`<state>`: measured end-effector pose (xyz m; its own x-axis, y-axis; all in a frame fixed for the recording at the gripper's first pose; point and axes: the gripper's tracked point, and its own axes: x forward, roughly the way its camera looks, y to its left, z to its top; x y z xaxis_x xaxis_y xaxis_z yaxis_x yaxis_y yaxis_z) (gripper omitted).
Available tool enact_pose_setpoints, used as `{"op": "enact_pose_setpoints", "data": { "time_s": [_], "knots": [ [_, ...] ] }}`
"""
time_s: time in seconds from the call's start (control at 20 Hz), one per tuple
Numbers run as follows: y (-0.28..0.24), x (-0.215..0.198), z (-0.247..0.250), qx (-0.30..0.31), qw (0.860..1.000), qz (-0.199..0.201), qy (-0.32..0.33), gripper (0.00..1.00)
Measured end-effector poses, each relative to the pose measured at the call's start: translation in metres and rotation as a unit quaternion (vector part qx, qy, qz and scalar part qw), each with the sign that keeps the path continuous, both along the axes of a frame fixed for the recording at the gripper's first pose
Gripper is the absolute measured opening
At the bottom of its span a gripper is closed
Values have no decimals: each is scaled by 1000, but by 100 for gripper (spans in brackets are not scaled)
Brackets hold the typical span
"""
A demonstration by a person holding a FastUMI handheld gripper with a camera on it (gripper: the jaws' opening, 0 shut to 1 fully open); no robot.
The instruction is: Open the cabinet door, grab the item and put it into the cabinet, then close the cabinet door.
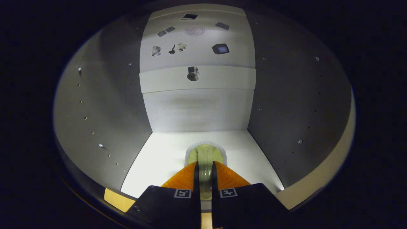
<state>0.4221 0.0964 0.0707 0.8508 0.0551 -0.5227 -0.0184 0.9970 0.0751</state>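
Observation:
I am looking into the open white cabinet. My gripper reaches over the cabinet floor, shut on a pale yellow-green item with a rounded top. Both fingers press on the narrow part of the item, and its wider round end sticks out just ahead of the fingertips. The item sits low over the floor near the middle of the cabinet; whether it touches the floor I cannot tell. The cabinet door is hidden.
Grey side walls with rows of small peg holes close in on both sides. A white shelf edge crosses the back wall higher up. A strip of tan surface lies at the cabinet's front lip.

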Motion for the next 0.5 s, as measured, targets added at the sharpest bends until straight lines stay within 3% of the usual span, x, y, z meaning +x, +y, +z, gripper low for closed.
{"op": "enact_pose_setpoints", "data": {
  "time_s": [0.35, 0.45, 0.5],
  "knots": [
    [-4, 22, -10, 17, 1000, -21, -1, 22],
    [-5, 22, -13, 15, 1000, -22, 2, 27],
    [-5, 20, -11, 11, 1000, -23, 0, 42]
  ]
}}
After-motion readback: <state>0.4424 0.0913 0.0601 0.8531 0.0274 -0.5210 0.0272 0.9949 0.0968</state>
